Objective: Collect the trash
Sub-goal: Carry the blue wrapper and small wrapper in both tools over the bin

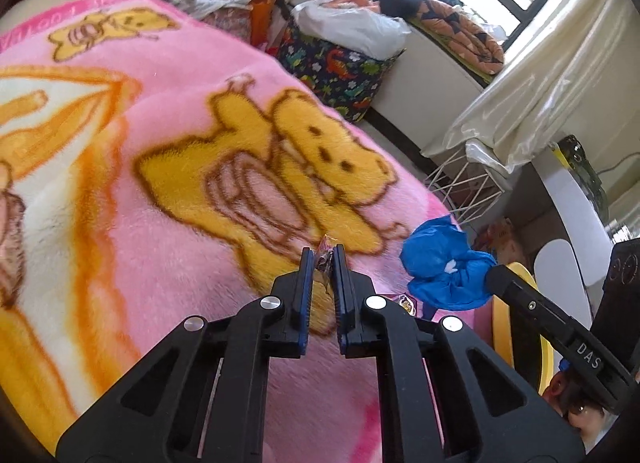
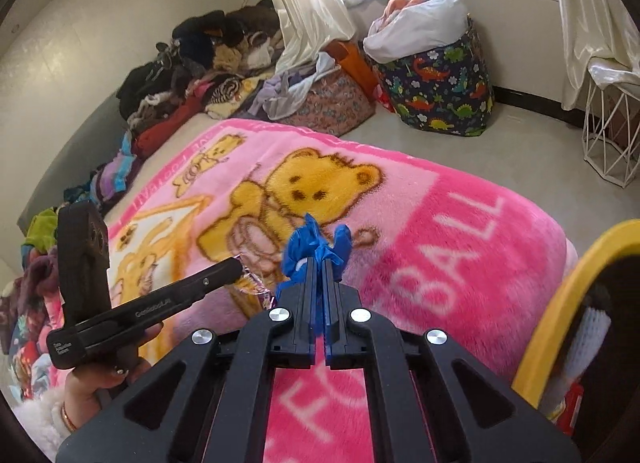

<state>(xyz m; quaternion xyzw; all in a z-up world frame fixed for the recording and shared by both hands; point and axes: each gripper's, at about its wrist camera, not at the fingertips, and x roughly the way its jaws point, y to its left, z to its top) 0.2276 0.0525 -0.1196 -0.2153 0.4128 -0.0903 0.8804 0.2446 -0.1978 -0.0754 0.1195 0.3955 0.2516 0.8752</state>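
The left tongs (image 1: 323, 253) are clenched on a small crinkled snack wrapper (image 1: 322, 259) — its shiny end pokes out past the blue-lined pads, above the pink bear-print blanket (image 1: 160, 223) that covers the bed. The right tongs (image 2: 319, 263) are clenched on a crumpled blue plastic bag (image 2: 316, 245), which bunches up beyond the fingertips and hangs over the same blanket (the white letters "BALL" lie just to the right of it). In the right wrist view the left tongs reach in from the left, held by a hand (image 2: 100, 379) in a fluffy white sleeve, their tip close beside the blue bag. A yellow-rimmed bin (image 2: 560, 303) sits at the blanket's right edge, near the right tongs. Well apart, across the floor — a dinosaur-print basket (image 2: 436, 91) stuffed with clothes and a white wire basket (image 2: 608, 135) under the curtain.
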